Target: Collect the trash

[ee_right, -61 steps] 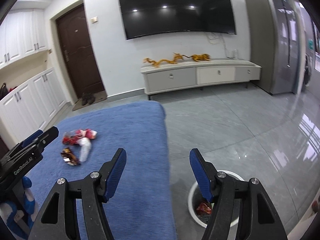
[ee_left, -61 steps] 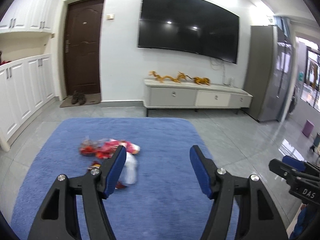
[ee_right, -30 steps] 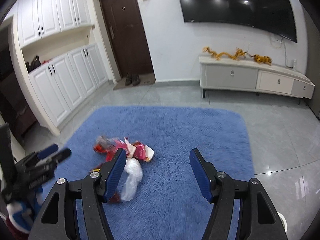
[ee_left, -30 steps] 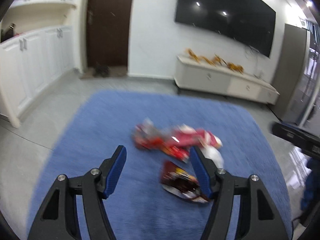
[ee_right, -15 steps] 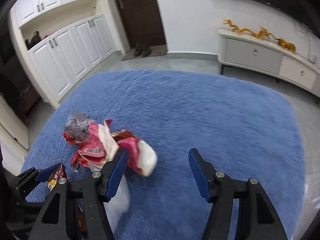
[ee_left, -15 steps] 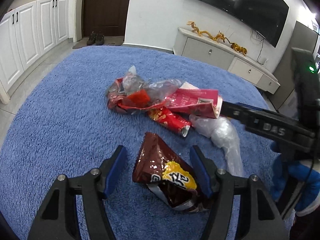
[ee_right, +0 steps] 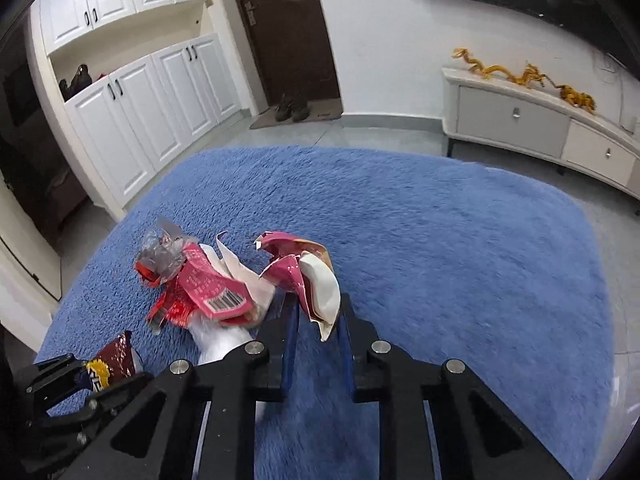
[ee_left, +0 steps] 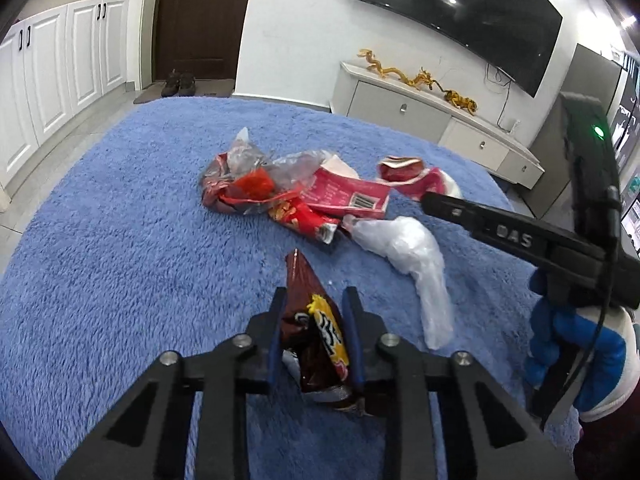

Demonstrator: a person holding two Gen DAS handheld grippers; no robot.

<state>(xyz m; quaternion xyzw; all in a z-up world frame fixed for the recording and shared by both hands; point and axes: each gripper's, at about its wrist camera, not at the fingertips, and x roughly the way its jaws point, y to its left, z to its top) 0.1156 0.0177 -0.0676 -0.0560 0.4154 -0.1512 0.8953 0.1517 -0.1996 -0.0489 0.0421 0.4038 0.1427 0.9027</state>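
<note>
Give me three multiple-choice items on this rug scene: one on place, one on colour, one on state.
1. Where does the loose trash lie?
A. on the blue rug
B. on the TV cabinet
C. in a bin

2. What colour is the wrapper in the left gripper?
A. green
B. brown with yellow
C. white

3. How do the right gripper's jaws stand?
A. wide open, empty
B. out of view
C. closed on a pink and white wrapper

Key: 1 A, the pile rests on the blue rug. 2 B, the left gripper pinches a brown wrapper. 3 C, the right gripper pinches the pink and white wrapper.
</note>
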